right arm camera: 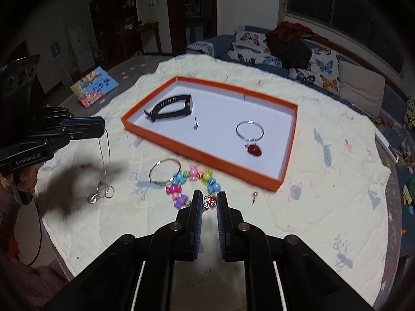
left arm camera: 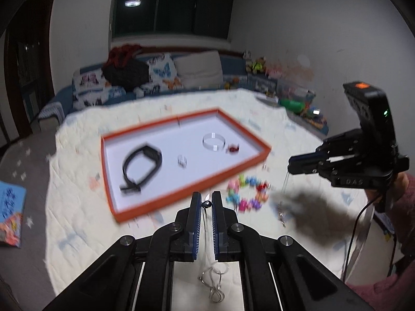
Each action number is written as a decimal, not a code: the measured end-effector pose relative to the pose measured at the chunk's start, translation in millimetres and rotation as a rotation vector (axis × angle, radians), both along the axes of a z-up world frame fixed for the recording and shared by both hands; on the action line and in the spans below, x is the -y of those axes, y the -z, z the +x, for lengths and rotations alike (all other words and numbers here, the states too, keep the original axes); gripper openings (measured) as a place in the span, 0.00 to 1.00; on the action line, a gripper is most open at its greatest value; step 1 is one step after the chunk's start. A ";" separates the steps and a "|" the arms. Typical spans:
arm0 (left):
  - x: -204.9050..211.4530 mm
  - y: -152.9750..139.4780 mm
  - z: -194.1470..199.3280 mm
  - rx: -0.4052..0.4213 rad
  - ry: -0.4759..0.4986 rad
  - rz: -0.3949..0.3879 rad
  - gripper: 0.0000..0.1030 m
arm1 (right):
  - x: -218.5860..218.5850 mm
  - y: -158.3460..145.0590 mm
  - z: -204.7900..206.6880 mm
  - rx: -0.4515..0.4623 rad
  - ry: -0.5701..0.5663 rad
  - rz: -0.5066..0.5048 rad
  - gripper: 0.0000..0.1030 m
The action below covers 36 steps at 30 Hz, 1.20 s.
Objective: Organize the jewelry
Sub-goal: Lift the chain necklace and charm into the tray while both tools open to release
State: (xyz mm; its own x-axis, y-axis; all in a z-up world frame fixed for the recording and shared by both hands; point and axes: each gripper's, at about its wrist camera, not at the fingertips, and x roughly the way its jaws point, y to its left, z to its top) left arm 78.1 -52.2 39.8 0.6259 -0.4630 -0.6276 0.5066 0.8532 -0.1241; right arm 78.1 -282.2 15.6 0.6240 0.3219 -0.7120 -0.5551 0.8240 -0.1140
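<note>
My left gripper [left arm camera: 206, 203] is shut on a thin silver necklace [left arm camera: 214, 282], which hangs down from its tips; in the right wrist view the same gripper [right arm camera: 102, 127] holds the necklace [right arm camera: 103, 181] above the quilt. An orange-rimmed white tray [right arm camera: 202, 153] holds a black wristband [right arm camera: 171, 108], a silver bangle [right arm camera: 249, 130], a red charm [right arm camera: 254, 149] and a small ring [right arm camera: 196, 124]. A colourful candy-bead bracelet [right arm camera: 193, 184] and a silver bangle [right arm camera: 164, 172] lie on the quilt in front of the tray. My right gripper [right arm camera: 206, 204] hovers over the bead bracelet, jaws slightly apart, empty.
A cream quilt [right arm camera: 324, 207] covers the table. A small earring [right arm camera: 254, 197] lies right of the beads. A picture book [right arm camera: 94, 86] lies on the floor at left. A sofa with cushions [right arm camera: 298, 59] stands behind; toys [left arm camera: 298, 101] line the far wall.
</note>
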 end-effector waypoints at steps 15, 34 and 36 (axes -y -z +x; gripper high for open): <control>10.0 -110.0 22.8 0.222 0.013 -0.009 0.07 | 8.0 -61.2 18.0 0.151 0.030 0.077 0.13; 15.1 -180.3 70.1 0.306 0.002 0.022 0.07 | 10.6 -66.9 53.2 0.154 0.062 0.086 0.13; 13.5 -180.8 68.6 0.311 0.001 0.027 0.07 | 11.1 -66.4 55.0 0.149 0.063 0.087 0.13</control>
